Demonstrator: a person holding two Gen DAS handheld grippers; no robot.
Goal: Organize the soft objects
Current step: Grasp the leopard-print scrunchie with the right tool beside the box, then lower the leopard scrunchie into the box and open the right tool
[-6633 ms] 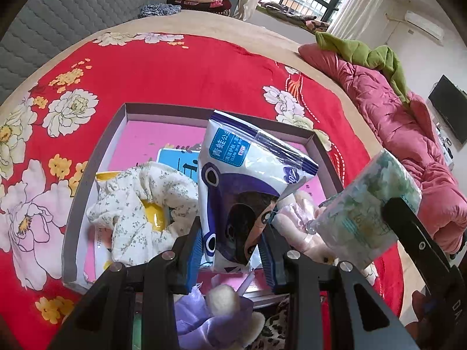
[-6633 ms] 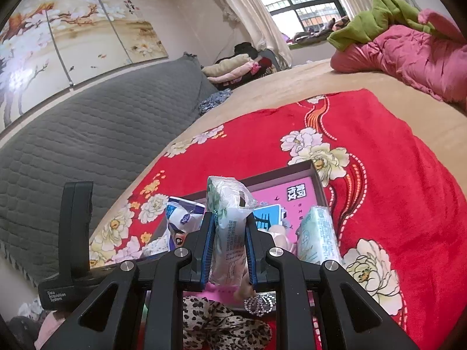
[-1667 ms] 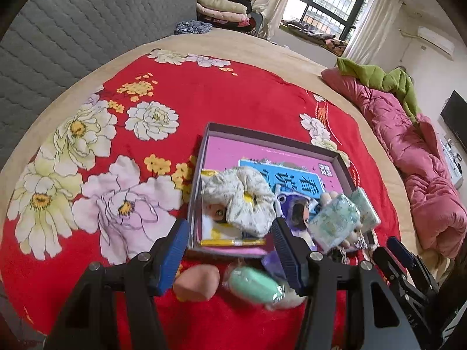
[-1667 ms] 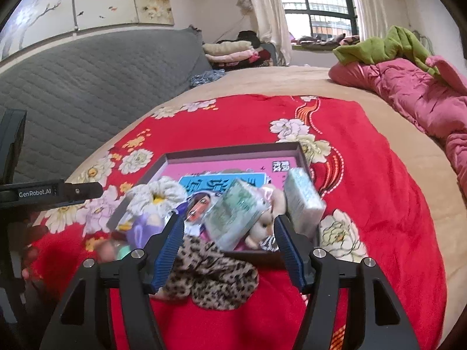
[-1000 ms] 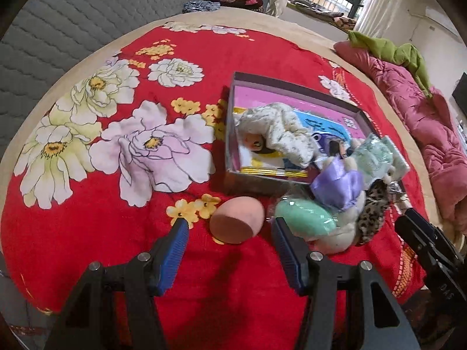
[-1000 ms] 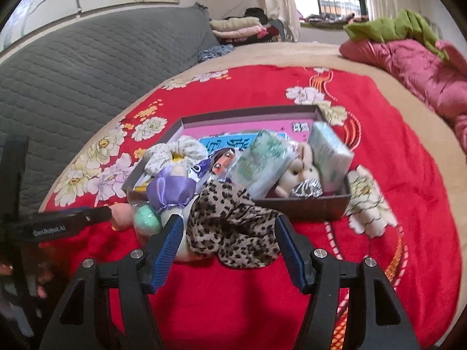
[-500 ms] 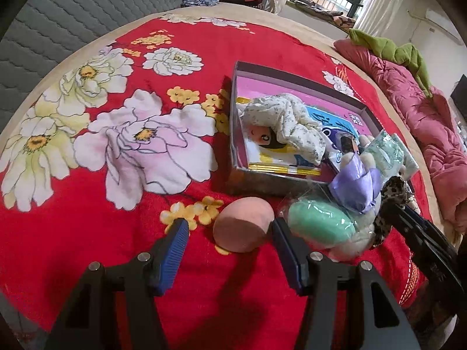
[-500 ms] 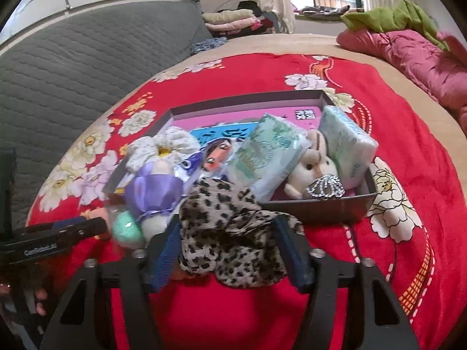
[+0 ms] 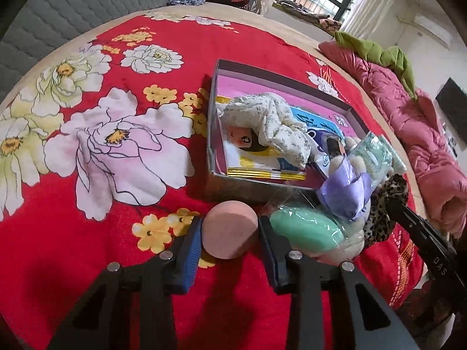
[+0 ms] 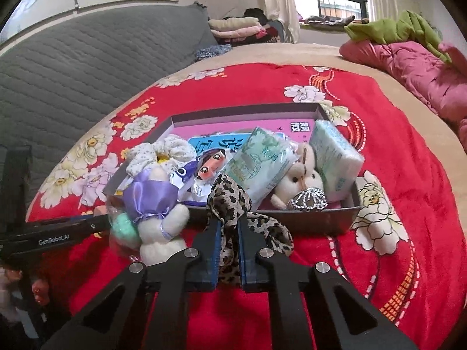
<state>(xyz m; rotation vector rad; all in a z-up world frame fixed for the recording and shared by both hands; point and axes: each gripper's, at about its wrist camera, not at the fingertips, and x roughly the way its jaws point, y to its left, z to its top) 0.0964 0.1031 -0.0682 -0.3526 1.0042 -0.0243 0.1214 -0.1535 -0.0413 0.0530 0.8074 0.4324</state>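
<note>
A pink egg-shaped sponge [image 9: 230, 237] lies on the red floral blanket just in front of the box [image 9: 251, 75]. My left gripper [image 9: 230, 222] has it between its blue pads; the jaws are closing and both pads touch its sides. In the right wrist view my right gripper [image 10: 229, 221] is shut on a leopard-print scrunchie [image 10: 230, 195] that rests against the near wall of the box [image 10: 242, 110]. Beside the pink sponge lie a green sponge in clear wrap [image 9: 303, 230] and a white plush with a purple ribbon [image 10: 157, 201].
Inside the box are a floral scrunchie [image 9: 268, 119], two tissue packs [image 10: 259, 160] [image 10: 335, 157], a small plush bear [image 10: 297, 180] and a cartoon-print pack. A pink quilt [image 10: 408, 64] lies at the bed's right. A grey padded headboard [image 10: 73, 67] runs along the left.
My left jaws have narrowed onto the pink sponge, which now looms closer. My right jaws, wide around the leopard scrunchie a second ago, have shut on it.
</note>
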